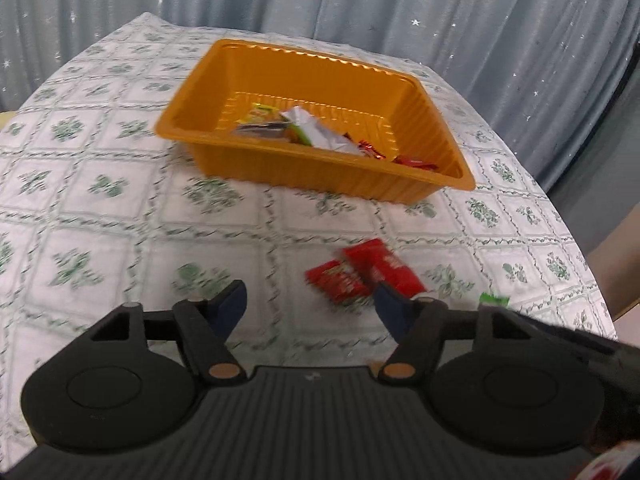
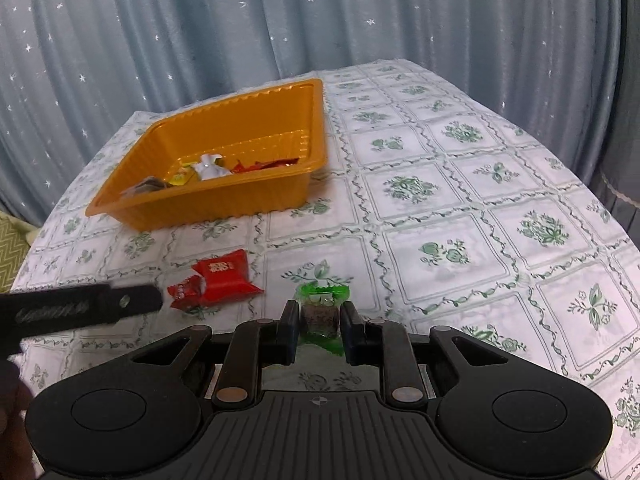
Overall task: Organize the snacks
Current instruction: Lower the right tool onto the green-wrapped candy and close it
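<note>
Tray: orange plastic tray (image 2: 224, 184) is sitting on the table toward its far edge, holding a small heap of wrapped snacks (image 1: 316, 132) — yellow, white, silver and red — along its floor.
Table: flower-patterned white cloth (image 2: 460, 208) is covering it, and a blue star-dotted curtain (image 2: 160, 40) is hanging behind.
Red packets: two red snack packets (image 2: 218, 278) are lying on the cloth between the tray and the near edge, one overlapping the other.
Green snack: the green-wrapped snack (image 2: 322, 312) is sitting near the near edge, just to the right of the red packets.
Right gripper: the right gripper (image 2: 320, 322) is pinching the green-wrapped snack, both pads pressing its sides.
Left gripper: the left gripper (image 1: 308, 306) is standing spread with nothing between its pads; its right finger is overlapping the near end of the red packets in the left wrist view, contact unclear through blur.
</note>
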A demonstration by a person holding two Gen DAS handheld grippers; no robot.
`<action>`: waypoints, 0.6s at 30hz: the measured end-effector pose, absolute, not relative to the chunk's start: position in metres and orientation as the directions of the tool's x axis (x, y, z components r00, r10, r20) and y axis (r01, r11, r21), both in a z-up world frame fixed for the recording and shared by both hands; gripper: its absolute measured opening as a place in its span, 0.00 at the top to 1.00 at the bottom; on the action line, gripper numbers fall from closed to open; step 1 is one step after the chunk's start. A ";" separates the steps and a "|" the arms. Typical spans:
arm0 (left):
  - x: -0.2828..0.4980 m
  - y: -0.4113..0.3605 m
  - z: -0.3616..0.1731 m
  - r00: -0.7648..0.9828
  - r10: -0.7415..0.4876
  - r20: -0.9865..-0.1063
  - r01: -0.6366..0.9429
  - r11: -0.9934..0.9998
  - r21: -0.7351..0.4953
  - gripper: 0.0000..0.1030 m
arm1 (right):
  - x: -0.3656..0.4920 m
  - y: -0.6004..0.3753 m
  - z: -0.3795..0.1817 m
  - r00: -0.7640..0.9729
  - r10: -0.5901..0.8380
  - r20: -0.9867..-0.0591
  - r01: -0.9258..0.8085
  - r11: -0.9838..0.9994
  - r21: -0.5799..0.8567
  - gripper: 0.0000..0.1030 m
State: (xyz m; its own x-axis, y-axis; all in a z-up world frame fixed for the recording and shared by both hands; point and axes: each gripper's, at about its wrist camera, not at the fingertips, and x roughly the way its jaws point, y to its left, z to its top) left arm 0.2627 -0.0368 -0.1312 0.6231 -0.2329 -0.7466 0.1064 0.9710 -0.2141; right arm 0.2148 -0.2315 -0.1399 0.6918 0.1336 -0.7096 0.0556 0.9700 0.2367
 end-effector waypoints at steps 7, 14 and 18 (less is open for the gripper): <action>0.284 -0.055 -0.144 0.612 -0.232 -0.756 0.135 0.973 -0.189 0.62 | 0.213 -0.234 -0.143 0.691 0.140 -0.709 0.059 0.967 0.248 0.79; 0.281 -0.061 -0.156 0.600 -0.218 -0.770 0.186 0.974 -0.131 0.64 | 0.216 -0.235 -0.143 0.693 0.143 -0.706 0.059 0.965 0.254 0.79; 0.279 -0.059 -0.157 0.608 -0.213 -0.765 0.198 0.974 -0.114 0.77 | 0.216 -0.235 -0.143 0.691 0.146 -0.708 0.058 0.965 0.256 0.79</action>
State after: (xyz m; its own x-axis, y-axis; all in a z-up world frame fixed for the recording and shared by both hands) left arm 0.2792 -0.0590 -0.1568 0.6078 -0.2130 -0.7649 0.1983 0.9735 -0.1135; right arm 0.2156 -0.2349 -0.1435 0.6906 0.1463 -0.7083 0.0578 0.9650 0.2557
